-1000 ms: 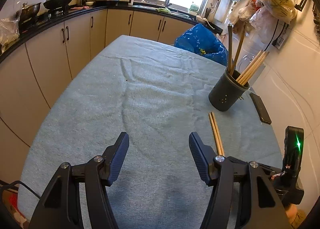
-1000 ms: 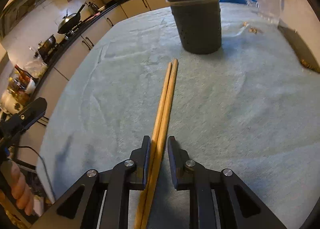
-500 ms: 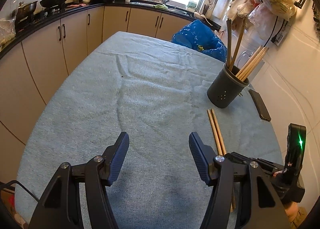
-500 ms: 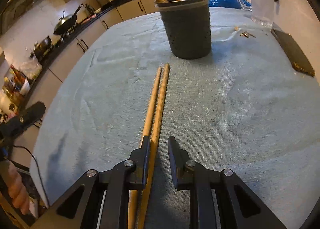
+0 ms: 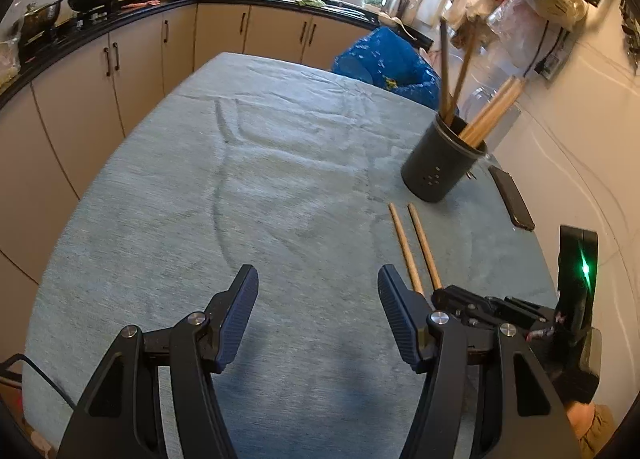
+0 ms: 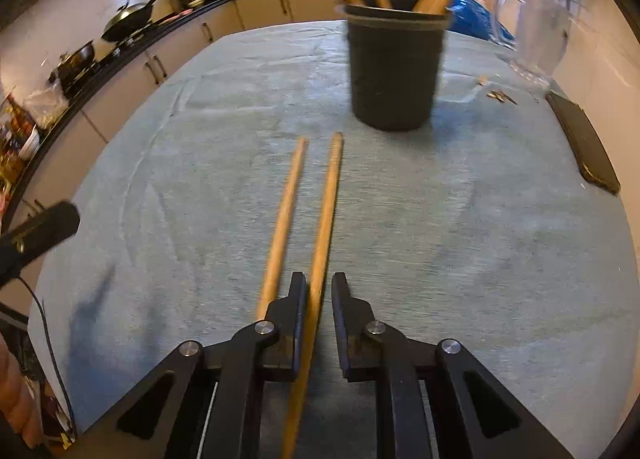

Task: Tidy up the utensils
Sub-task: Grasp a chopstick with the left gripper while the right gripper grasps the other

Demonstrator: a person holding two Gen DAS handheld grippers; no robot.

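Note:
Two wooden chopsticks lie on the grey-blue tablecloth (image 6: 480, 243), pointing toward a dark utensil holder (image 6: 394, 71) that has several wooden utensils standing in it. My right gripper (image 6: 319, 279) is low over their near ends and its jaws are closing. The right chopstick (image 6: 326, 211) runs between the jaws against the left pad, with a gap to the right pad. The left chopstick (image 6: 282, 219) passes outside the left finger. My left gripper (image 5: 318, 273) hovers open and holds nothing, left of the chopsticks (image 5: 416, 243) and the holder (image 5: 440, 171).
A dark phone (image 6: 584, 143) lies at the table's right edge, near the wall. A glass pitcher (image 6: 536, 19) stands behind it, with small scraps on the cloth nearby. A blue bag (image 5: 384, 63) sits past the far edge. Kitchen cabinets run along the left.
The two chopsticks, side by side between the right jaws earlier, have spread apart; one now lies outside the left finger. The right jaws have narrowed a little. The left gripper has barely moved.

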